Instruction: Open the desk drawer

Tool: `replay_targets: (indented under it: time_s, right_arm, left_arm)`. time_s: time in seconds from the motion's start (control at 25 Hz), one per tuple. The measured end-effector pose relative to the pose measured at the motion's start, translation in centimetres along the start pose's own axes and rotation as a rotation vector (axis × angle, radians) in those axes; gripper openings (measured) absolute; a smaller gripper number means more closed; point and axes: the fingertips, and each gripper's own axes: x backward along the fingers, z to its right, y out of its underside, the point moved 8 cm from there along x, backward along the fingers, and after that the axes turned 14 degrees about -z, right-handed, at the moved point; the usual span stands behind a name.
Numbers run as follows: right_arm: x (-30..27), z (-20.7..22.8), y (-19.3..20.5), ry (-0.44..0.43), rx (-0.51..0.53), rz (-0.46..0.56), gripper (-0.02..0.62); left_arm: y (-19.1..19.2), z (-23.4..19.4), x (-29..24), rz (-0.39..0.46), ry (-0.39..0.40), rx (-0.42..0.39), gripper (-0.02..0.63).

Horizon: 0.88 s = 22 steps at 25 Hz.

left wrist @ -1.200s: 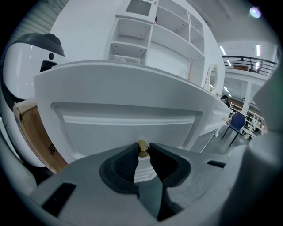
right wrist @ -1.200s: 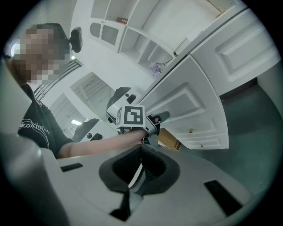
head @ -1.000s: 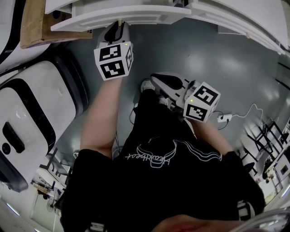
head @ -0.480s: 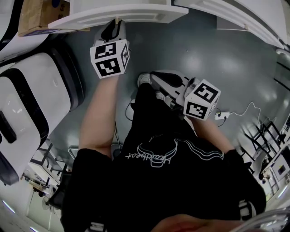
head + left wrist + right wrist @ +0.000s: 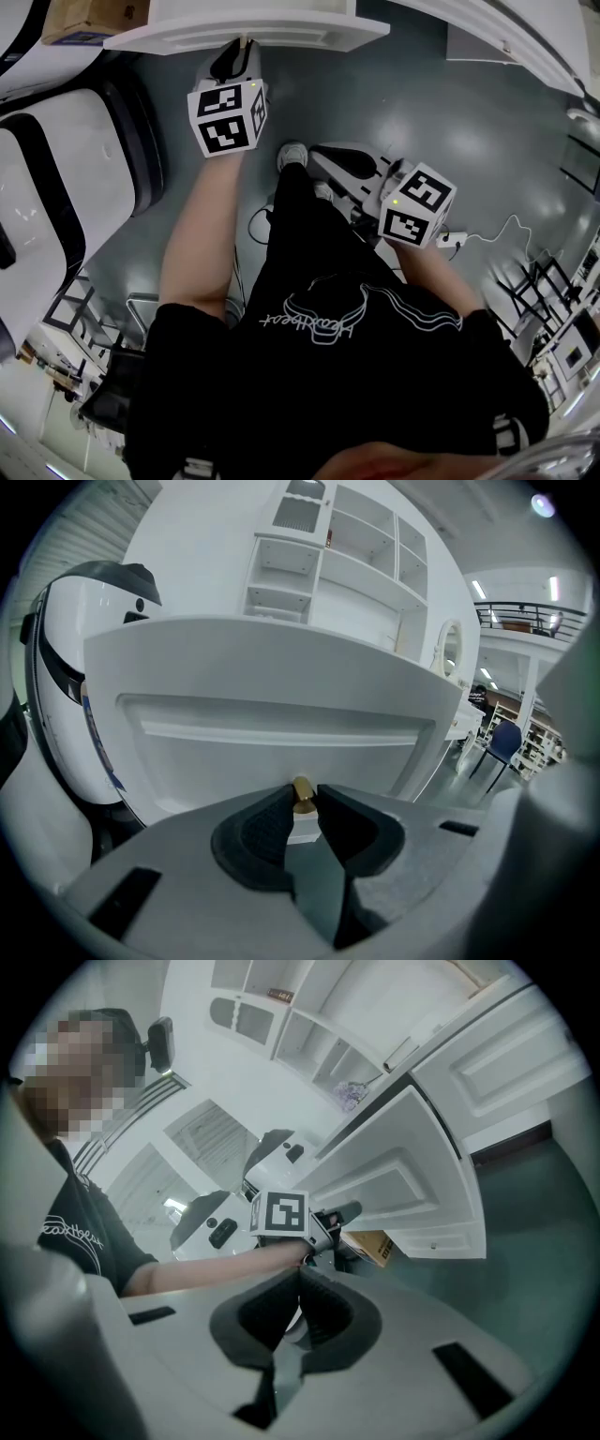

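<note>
The white drawer front (image 5: 281, 33) runs along the top of the head view and fills the left gripper view (image 5: 281, 696). Its small brass knob (image 5: 302, 792) sits between the dark pads of my left gripper (image 5: 302, 799), which is shut on it. From the head, that gripper (image 5: 244, 49) reaches up to the drawer's edge, where the knob (image 5: 247, 43) just shows. My right gripper (image 5: 317, 157) hangs lower over the grey floor, away from the drawer. Its jaws (image 5: 298, 1274) are shut on nothing.
A large white machine with black trim (image 5: 56, 169) stands at the left, with a cardboard box (image 5: 89, 19) behind it. A power strip and cable (image 5: 450, 241) lie on the floor at the right. White desk shelves (image 5: 356, 555) rise above the drawer.
The left gripper keeps hold of the knob while the box and white machine slide up and left in the head view. The drawer has come further out, and both grippers moved with the person.
</note>
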Motion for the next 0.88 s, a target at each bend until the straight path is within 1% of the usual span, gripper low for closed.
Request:
replay_targets:
  time_s: [0.4, 0.72, 0.88]
  right_arm:
    - [0.7, -1.6, 2.5, 0.001, 0.017, 0.007, 0.006]
    - [1.8, -2.6, 4.0, 0.011, 0.023, 0.015, 0.006]
    - [2.0, -3.2, 4.7, 0.014, 0.025, 0.008, 0.006]
  left_arm:
    - [2.4, 0.3, 1.7, -0.008, -0.007, 0.014, 0.083]
    - [3.7, 0.9, 3.2, -0.003, -0.014, 0.009, 0.083]
    - [4.0, 1.0, 3.4, -0.004, -0.013, 0.028, 0.078]
